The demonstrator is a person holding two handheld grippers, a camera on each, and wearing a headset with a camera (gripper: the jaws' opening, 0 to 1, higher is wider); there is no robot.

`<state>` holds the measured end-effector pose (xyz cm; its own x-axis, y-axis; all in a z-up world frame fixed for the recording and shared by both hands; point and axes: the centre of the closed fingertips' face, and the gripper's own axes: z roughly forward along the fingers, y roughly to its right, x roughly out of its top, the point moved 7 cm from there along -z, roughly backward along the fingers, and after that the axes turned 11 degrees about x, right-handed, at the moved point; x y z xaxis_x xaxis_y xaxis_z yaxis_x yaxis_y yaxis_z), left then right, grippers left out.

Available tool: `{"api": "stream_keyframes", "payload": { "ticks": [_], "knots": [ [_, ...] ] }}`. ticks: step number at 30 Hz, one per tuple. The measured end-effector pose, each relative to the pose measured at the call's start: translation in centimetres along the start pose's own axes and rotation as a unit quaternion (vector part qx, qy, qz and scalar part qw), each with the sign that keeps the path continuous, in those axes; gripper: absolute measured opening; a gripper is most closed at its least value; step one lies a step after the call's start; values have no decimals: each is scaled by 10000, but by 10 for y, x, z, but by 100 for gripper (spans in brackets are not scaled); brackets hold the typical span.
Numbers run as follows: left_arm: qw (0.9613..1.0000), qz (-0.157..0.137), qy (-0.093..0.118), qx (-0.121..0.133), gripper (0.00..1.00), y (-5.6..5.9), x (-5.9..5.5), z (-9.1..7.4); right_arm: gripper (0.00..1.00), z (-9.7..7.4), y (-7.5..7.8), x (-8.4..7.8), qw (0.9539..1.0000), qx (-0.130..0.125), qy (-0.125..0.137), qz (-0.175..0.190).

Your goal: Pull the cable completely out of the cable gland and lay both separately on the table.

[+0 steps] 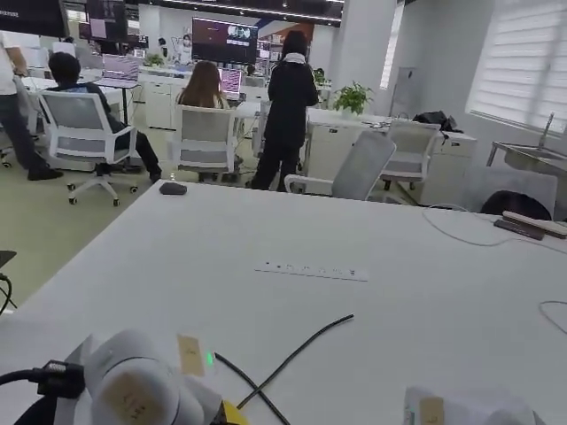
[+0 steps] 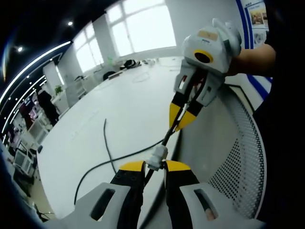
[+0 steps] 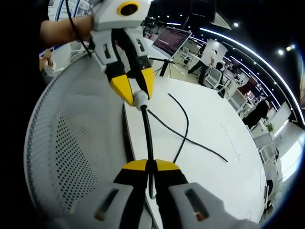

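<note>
In the left gripper view my left gripper (image 2: 154, 166) is shut on the white cable gland (image 2: 157, 156). The black cable (image 2: 109, 162) runs through the gland and trails over the white table (image 2: 119, 109). My right gripper (image 2: 180, 117) enters from above and is shut on the cable just past the gland. The right gripper view has my right gripper (image 3: 149, 165) clamped on the cable (image 3: 147, 129). Straight ahead, the left gripper (image 3: 136, 88) holds the gland (image 3: 140, 99). In the head view, loose cable (image 1: 292, 354) lies on the table near the front edge.
A white power strip (image 1: 310, 269) lies mid-table, with a dark small object (image 1: 173, 188) at the far edge. Thin cables and a flat device (image 1: 532, 226) sit at the right. A white perforated chair back (image 3: 66, 143) is close beside the grippers. People and office chairs stand beyond the table.
</note>
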<state>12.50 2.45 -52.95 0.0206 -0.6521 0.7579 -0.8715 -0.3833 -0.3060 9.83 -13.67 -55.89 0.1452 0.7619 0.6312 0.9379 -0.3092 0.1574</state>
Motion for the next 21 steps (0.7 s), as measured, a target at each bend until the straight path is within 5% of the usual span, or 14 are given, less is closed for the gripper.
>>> {"api": "stream_keyframes", "payload": {
  "ticks": [10, 14, 18, 21],
  "knots": [
    [9999, -116, 40, 54, 17, -3, -1, -1, 3, -12, 15, -36, 9965, -22, -789, 273],
    [9998, -164, 64, 60, 17, -3, -2, -3, 3, -15, 22, -47, 9941, -110, -918, 564],
    [9997, -207, 35, 82, 17, -4, -2, -2, 5, -12, 18, -45, 9930, 99, -1011, 602],
    [9997, -213, 37, 84, 17, -4, 0, -2, 18, -7, 11, -29, 9942, 172, -932, 517]
  ]
}}
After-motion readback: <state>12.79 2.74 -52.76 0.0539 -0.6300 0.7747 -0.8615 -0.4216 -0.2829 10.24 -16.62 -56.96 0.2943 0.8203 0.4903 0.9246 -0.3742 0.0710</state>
